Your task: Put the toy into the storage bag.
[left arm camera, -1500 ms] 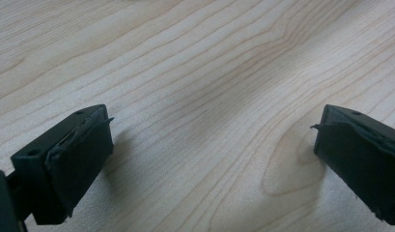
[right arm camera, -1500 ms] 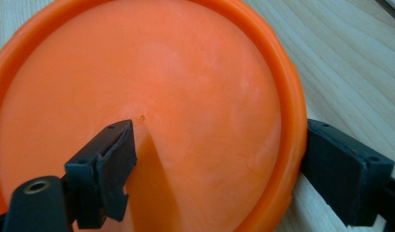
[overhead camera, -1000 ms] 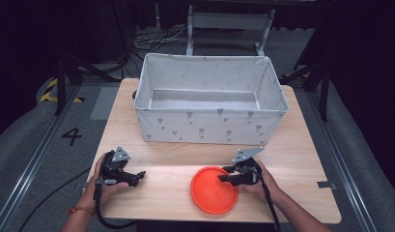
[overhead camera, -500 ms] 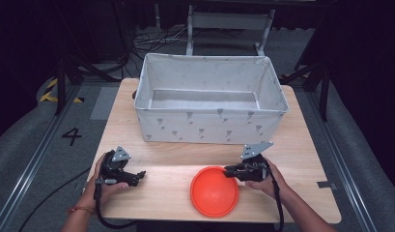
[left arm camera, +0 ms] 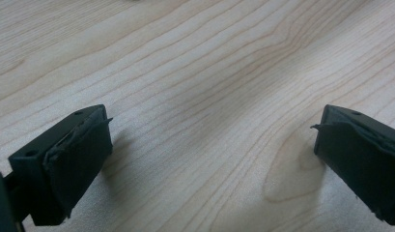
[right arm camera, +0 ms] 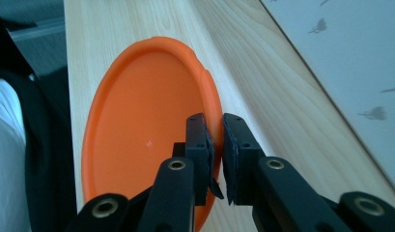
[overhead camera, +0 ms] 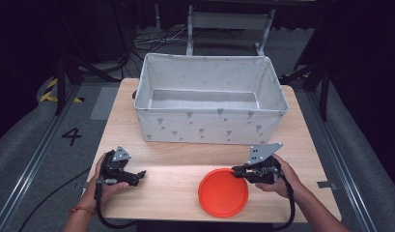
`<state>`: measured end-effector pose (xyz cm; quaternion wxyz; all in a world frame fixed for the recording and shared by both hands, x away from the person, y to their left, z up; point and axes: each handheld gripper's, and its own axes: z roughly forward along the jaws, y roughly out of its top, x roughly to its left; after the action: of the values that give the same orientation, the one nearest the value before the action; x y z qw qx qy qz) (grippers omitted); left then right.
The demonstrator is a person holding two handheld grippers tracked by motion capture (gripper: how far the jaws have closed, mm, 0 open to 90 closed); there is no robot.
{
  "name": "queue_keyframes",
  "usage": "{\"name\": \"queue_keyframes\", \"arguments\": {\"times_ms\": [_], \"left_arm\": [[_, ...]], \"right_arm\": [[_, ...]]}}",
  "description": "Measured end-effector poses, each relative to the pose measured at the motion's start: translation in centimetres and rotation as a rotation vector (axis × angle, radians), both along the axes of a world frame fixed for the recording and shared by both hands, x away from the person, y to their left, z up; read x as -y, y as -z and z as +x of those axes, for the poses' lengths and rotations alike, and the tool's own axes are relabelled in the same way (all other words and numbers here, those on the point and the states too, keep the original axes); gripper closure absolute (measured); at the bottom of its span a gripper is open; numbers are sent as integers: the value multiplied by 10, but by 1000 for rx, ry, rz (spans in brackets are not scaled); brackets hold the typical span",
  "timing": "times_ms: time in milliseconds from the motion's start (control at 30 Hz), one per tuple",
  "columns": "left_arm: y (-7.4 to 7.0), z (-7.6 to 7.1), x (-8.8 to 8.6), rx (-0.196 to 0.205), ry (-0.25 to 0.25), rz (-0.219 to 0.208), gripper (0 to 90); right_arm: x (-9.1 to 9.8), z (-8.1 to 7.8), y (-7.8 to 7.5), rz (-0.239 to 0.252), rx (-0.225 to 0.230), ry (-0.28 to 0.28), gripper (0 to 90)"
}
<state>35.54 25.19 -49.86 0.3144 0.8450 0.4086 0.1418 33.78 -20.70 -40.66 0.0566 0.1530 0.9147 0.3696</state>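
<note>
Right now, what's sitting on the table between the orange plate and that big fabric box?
Nothing: in the high view, bare wooden table runs between the orange plate and the fabric box.

Fabric bin (overhead camera: 209,126) at the rear centre of the worktop (overhead camera: 176,191). Plate (overhead camera: 223,192) on the worktop, in front of the bin toward the right. Left gripper (overhead camera: 139,175) front-left; right gripper (overhead camera: 236,170) at the plate's rear edge.

A lab or test room: cables (overhead camera: 151,38) on grey floor, a painted number (overhead camera: 72,136), hazard tape (overhead camera: 52,92), dark surroundings.
</note>
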Motion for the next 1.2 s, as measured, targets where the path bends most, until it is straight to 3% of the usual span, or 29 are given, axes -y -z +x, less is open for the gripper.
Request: {"name": "queue_keyframes", "arguments": {"times_ms": [167, 633, 1033, 1200], "left_arm": [[0, 0, 0, 0, 0, 0, 2], [0, 0, 0, 1, -3, 1, 3], [0, -1, 0, 3, -6, 1, 5], [0, -1, 0, 3, -7, 1, 5]], "right_arm": [[4, -5, -22, -72, 45, -6, 824], [29, -7, -63, -161, 128, 31, 826], [57, -9, -81, -144, 147, 97, 826], [71, -9, -95, -138, 164, 121, 826]]}}
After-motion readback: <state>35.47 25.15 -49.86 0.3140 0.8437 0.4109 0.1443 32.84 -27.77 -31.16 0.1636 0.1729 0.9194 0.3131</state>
